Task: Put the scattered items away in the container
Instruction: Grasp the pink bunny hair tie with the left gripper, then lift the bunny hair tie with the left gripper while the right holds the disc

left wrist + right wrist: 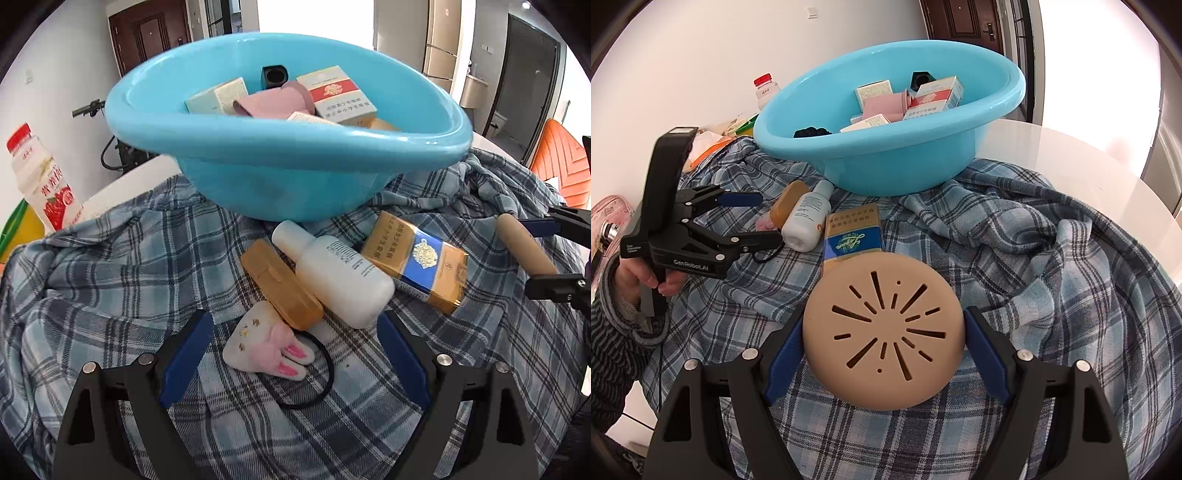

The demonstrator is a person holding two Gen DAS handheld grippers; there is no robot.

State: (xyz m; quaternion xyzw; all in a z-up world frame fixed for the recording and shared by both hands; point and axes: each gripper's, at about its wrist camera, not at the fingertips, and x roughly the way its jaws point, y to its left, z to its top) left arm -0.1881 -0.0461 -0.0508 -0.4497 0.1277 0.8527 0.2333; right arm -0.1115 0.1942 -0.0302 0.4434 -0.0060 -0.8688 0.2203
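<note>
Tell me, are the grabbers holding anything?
The right gripper has its jaws around the tan round disc, holding it by its edges. The left gripper holds nothing; its jaws are open over the bunny hair tie.

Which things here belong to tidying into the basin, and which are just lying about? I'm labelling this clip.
Job:
blue basin
tan slotted disc, between the right gripper fingers
white bottle
amber bottle
gold-and-blue box
bunny hair tie, before the open left gripper

Lying about:
plaid cloth
red-capped drink bottle
</note>
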